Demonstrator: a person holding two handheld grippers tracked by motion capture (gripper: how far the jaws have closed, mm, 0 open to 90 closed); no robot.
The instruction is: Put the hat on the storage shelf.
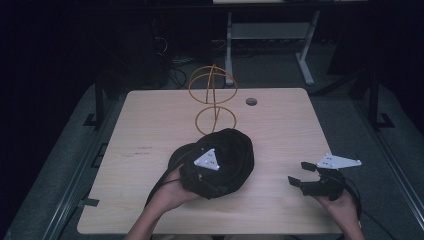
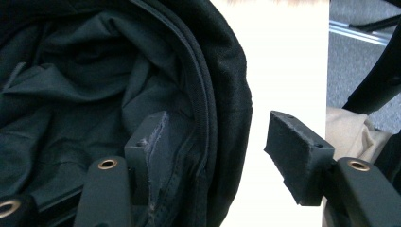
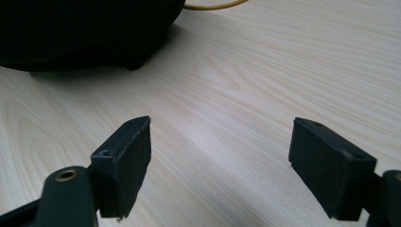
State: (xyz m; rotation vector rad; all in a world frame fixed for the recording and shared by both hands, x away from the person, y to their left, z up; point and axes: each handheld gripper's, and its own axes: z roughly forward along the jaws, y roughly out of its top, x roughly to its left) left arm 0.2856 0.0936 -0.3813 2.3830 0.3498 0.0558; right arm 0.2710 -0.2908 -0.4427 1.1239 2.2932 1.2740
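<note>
A black fabric cap (image 1: 230,150) lies in the middle of the wooden table (image 1: 150,125), just in front of a gold wire stand (image 1: 214,95). My left gripper (image 1: 210,172) is at the cap's near side, open. In the left gripper view its jaws straddle the cap's rim (image 2: 222,94): one pad (image 2: 153,142) is inside against the dark lining, the other pad (image 2: 293,151) is outside over bare table. My right gripper (image 1: 299,172) hovers open over the table's front right, apart from the cap (image 3: 85,33), with nothing between its pads (image 3: 127,161).
The stand's gold base ring (image 3: 213,5) sits beyond the cap. A round cable hole (image 1: 251,101) is in the table's far right part. The table's right edge (image 2: 326,71) is close, with grey floor (image 2: 359,61) beyond. A white desk frame (image 1: 270,35) stands behind.
</note>
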